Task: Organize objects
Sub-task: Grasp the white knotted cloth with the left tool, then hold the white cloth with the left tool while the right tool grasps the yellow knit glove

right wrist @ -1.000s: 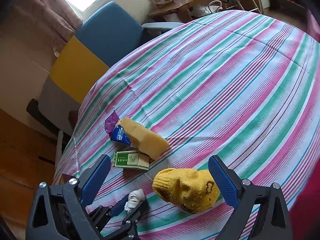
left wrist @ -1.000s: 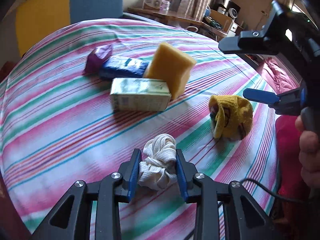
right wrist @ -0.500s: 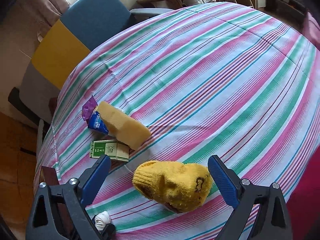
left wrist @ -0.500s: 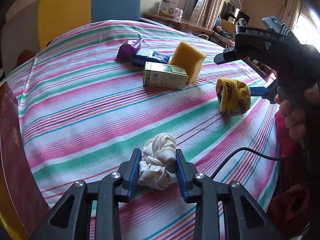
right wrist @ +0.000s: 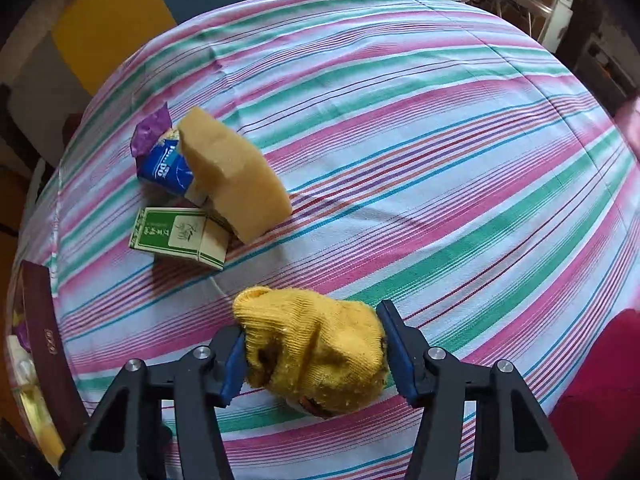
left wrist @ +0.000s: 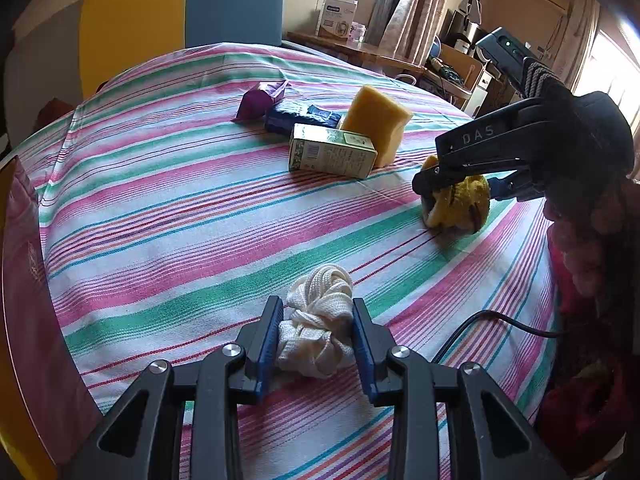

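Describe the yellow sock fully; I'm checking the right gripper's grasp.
The yellow sock is a bunched, ribbed knit bundle with dark markings and a dark opening facing the camera. It sits between the right gripper's blue fingers, which press both its sides. From the left wrist view it appears to rest on the striped tablecloth, apart from the green carton.
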Tool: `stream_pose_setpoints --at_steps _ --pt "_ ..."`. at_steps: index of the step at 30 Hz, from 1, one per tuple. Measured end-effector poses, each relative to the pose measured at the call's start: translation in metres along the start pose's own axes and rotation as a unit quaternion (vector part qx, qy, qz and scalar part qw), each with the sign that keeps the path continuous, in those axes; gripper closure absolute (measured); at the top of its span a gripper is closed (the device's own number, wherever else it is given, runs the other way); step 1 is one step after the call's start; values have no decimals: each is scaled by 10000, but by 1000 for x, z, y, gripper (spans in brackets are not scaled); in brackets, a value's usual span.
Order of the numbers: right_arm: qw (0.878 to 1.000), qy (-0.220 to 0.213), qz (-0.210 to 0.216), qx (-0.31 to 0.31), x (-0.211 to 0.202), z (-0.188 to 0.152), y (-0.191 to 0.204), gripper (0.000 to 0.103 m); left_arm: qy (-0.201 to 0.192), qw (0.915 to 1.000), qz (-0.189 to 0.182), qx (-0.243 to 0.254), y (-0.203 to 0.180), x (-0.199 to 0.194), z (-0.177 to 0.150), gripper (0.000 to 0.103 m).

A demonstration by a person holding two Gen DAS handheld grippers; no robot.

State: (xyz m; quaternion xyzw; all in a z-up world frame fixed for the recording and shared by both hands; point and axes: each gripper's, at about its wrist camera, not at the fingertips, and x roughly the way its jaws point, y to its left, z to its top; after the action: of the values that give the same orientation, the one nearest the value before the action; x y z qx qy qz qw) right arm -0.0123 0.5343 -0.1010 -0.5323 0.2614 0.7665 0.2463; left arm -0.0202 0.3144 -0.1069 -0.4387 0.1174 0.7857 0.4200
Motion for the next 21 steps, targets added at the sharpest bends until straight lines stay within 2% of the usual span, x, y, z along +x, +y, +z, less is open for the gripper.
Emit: stream_pose_setpoints --at_steps 2,4,6,12,21 --pt "9999 -60 120 -6 -2 0 0 51 -17 10000 -1 2 0 0 0 69" --pt "9981 -187 590 2 -8 0 0 52 -37 10000 2 6 -1 -1 0 69" --pt "9959 -234 861 -152 -10 -1 6 52 -57 10000 14 14 -1 -1 -1 69" --pt "9970 23 621 -455 3 -4 15 50 -113 9999 56 38 -2 -2 -3 69" --pt "9975 213 527 -427 14 1 15 44 -122 9999 5 -13 0 -3 -3 69"
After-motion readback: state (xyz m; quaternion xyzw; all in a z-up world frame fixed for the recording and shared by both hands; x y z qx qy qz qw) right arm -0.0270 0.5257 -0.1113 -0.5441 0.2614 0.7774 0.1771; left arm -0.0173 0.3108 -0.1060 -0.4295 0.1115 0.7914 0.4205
